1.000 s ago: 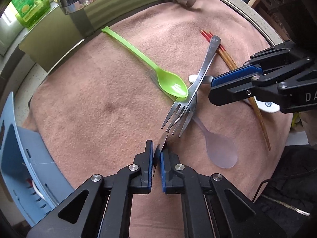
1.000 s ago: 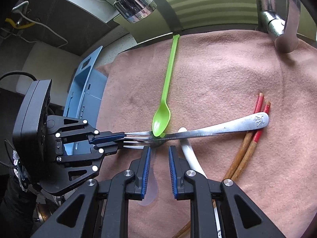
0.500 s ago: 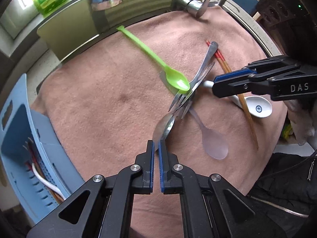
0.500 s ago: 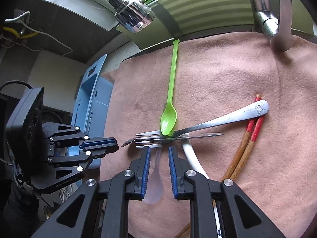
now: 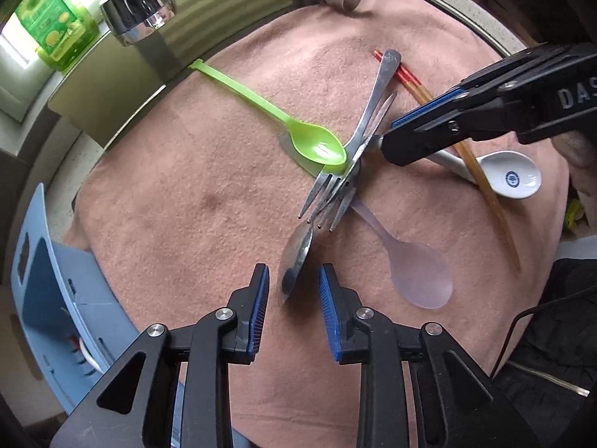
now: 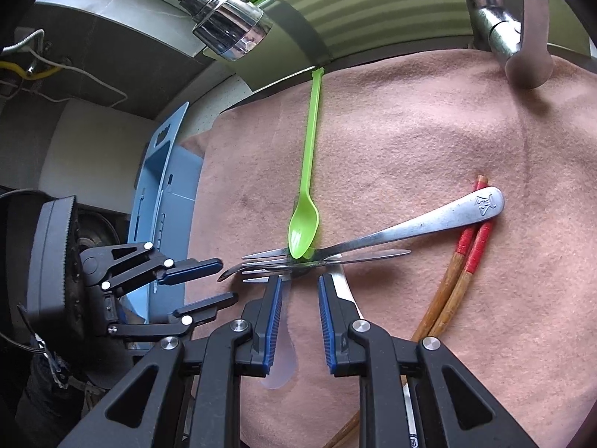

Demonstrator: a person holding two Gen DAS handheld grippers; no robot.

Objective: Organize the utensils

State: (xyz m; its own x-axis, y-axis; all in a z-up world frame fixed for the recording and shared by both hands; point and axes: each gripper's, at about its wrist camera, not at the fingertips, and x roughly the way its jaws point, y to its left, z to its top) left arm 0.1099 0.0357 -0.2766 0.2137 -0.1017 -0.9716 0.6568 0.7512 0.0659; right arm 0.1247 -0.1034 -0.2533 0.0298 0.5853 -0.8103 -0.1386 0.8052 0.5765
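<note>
A pile of utensils lies on the pink-brown towel: a green plastic spoon, two metal forks, a metal spoon, a translucent spoon, a white ceramic spoon and red-tipped chopsticks. My left gripper points down at the metal spoon. Its jaws are opening, with the spoon's bowl between the fingers and neither pad pressing on it. My right gripper hovers just short of the crossed forks, slightly open and with nothing between its pads.
A blue slotted basket stands off the towel's left edge, with something inside. A tap and a chrome sprayer head hang over the far side. A green bottle stands on the ledge.
The left gripper was shut on the metal spoon's tip, then let it down on the towel. Its jaws have now parted around the bowl. The right gripper has hardly moved.
</note>
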